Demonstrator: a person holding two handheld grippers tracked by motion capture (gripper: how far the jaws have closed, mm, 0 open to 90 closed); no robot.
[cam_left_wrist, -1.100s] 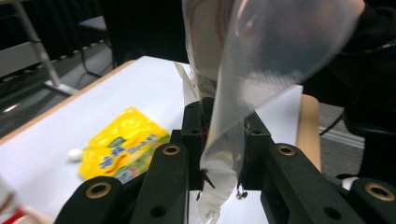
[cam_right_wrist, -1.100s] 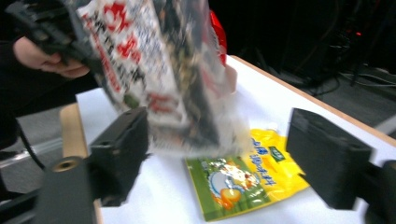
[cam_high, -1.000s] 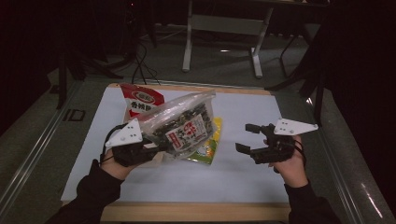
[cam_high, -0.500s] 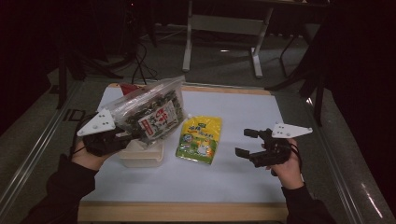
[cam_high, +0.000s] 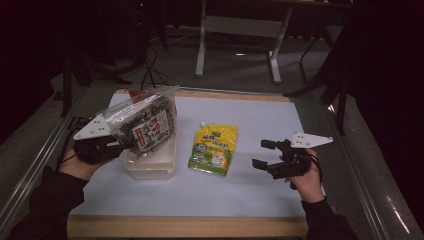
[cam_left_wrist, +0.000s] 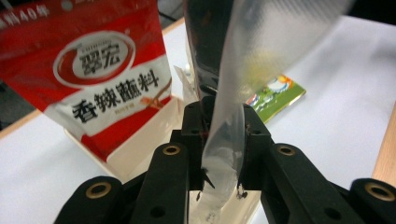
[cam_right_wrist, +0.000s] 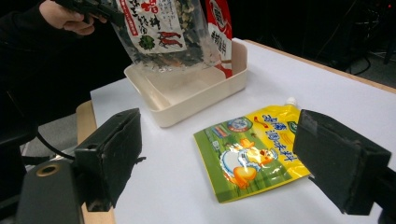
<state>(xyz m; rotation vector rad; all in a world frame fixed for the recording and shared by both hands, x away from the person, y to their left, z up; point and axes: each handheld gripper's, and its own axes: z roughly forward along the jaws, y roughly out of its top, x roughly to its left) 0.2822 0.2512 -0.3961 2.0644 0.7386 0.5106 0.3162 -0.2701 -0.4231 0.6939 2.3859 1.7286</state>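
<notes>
White tabletop (cam_high: 240, 200), wood front edge, dark room; metal stand legs (cam_high: 235, 45) at 12 o'clock. Left gripper (cam_high: 107, 146) jaws clamp clear snack bag (cam_high: 145, 120) over cream tray (cam_high: 150, 167) (9 o'clock). Right gripper (cam_high: 262, 155) jaws wide, empty, yellow pouch (cam_high: 214, 149) centre.

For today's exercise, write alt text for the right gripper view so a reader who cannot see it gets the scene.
Between the open right gripper fingers, a yellow-green spouted pouch lies flat on the white table. Farther off, the left gripper holds a clear snack bag over a cream tray that has a red packet in it.

The room was dim, with only the desk (cam_high: 260, 125) lit from above. The high view was soft and grainy; the clear bag (cam_left_wrist: 261, 56) blurred close up.
</notes>
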